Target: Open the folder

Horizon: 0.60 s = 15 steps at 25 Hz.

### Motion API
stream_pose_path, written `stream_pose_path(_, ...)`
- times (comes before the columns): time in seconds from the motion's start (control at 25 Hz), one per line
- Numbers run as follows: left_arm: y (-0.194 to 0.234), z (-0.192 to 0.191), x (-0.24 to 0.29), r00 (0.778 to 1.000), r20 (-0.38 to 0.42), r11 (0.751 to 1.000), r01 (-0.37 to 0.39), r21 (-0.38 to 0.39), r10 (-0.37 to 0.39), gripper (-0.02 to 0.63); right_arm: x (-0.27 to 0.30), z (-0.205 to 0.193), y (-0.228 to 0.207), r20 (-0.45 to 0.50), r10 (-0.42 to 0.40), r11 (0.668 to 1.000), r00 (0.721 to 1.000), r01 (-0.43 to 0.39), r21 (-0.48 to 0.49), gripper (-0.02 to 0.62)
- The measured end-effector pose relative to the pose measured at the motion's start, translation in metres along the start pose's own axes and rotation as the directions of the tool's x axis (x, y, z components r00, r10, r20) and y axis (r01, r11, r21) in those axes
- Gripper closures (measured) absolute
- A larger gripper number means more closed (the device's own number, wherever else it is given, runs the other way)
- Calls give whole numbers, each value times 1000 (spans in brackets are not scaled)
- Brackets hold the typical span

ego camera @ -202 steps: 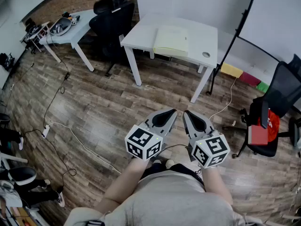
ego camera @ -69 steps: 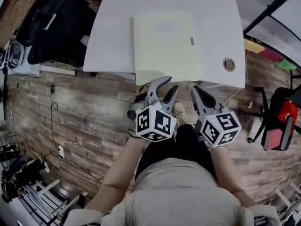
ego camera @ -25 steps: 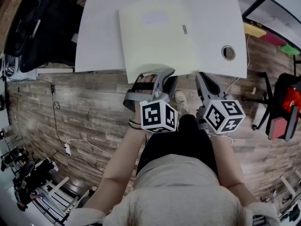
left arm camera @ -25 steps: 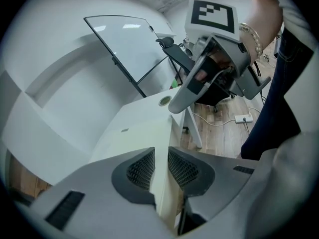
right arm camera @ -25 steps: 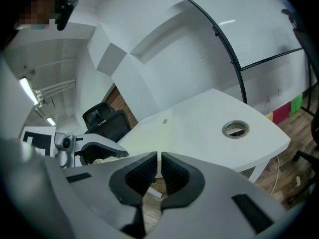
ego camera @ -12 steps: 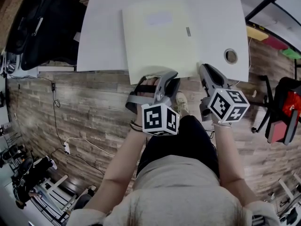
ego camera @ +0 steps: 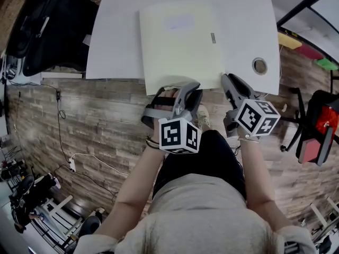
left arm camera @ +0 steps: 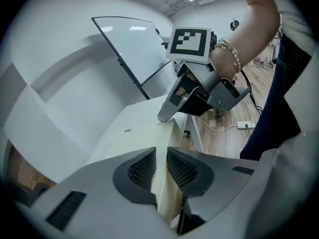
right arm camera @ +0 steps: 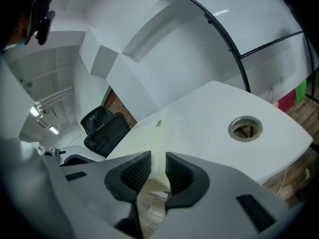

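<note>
White desk (ego camera: 122, 36): L tongs (left arm camera: 160, 154) closing round folder (ego camera: 180, 46) edge, R tongs (right arm camera: 158, 158) narrowly apart.

Left gripper's (ego camera: 190, 89) jaws narrowed, seemingly around folder's (ego camera: 180, 46) edge.

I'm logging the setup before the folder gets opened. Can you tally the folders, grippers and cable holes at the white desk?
folder: 1
grippers: 2, the left gripper and the right gripper
cable hole: 1
total: 4
</note>
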<state>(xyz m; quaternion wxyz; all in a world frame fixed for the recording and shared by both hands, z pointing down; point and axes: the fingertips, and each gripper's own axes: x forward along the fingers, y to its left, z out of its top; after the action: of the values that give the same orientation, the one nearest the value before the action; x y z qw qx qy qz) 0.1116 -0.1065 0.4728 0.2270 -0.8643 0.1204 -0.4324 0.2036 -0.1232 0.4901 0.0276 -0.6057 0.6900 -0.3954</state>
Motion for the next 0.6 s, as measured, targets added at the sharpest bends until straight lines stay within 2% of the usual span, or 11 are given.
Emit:
stream_pose_path(0.24,3,3,-5,1000,15,1000,-18,-13,18,529,-3,0,-2,19,4,1000,1000,-4,31,499)
stream_pose_path(0.6,6,5,-9,999,19,999,-42,-21,42,531,0,-2,5,-9,-4,990,1000,3,-140,521)
